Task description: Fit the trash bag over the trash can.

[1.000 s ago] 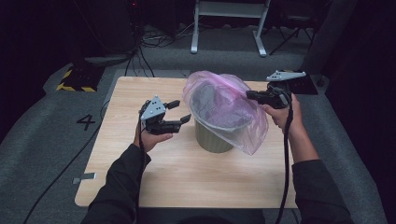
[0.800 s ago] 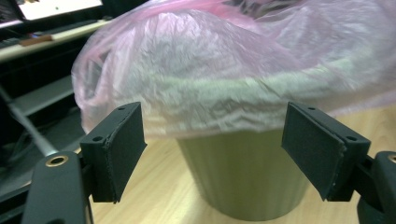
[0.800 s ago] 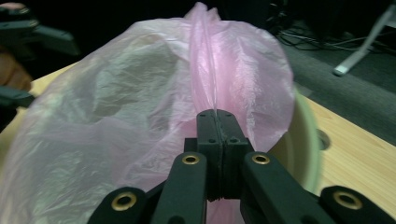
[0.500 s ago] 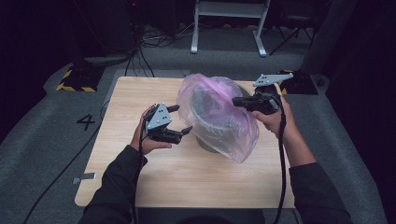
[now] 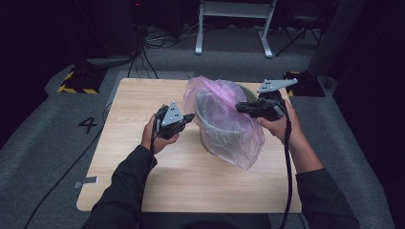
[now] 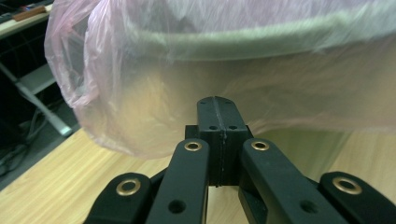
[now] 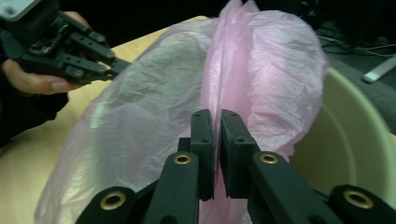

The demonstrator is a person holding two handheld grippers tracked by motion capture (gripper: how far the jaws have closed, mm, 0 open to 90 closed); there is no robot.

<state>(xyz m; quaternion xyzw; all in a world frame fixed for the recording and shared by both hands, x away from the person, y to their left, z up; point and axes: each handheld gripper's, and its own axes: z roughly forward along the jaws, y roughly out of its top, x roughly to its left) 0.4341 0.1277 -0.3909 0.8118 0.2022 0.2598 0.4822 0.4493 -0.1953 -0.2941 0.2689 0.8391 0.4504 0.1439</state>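
I've got the pale green bin [image 5: 224, 125] sitting a little to the 2 o'clock side of the middle of the wooden table [image 5: 143, 191], with the pink plastic bag [image 5: 239, 138] draped over its rim and hanging down the front toward me. My right gripper [image 5: 241, 107] comes in from 3 o'clock and is pinching a fold of the bag above the rim; its jaws have just been easing apart a touch, yet in the right gripper view the film [image 7: 261, 60] is caught between the two pads. My left gripper [image 5: 189, 117] sits at 9 o'clock of the bin, just beside the bag, and its jaws have just snapped together; in the left gripper view the pads [image 6: 217, 119] meet flush with nothing between them, the bag's hem [image 6: 116, 140] hanging just beyond the tips. That view also shows the bin's rim [image 6: 243, 39] through the film, which the high view blurs. The right gripper view shows the bare inner wall [image 7: 345, 140] at 3 o'clock, uncovered. Room to move: plenty of bare board at 6 and 9 o'clock; the far edge at 12 is closer to the bin. Beyond it stand a white metal frame [image 5: 234, 24] and cables [image 5: 153, 40] on grey carpet [image 5: 57, 138].
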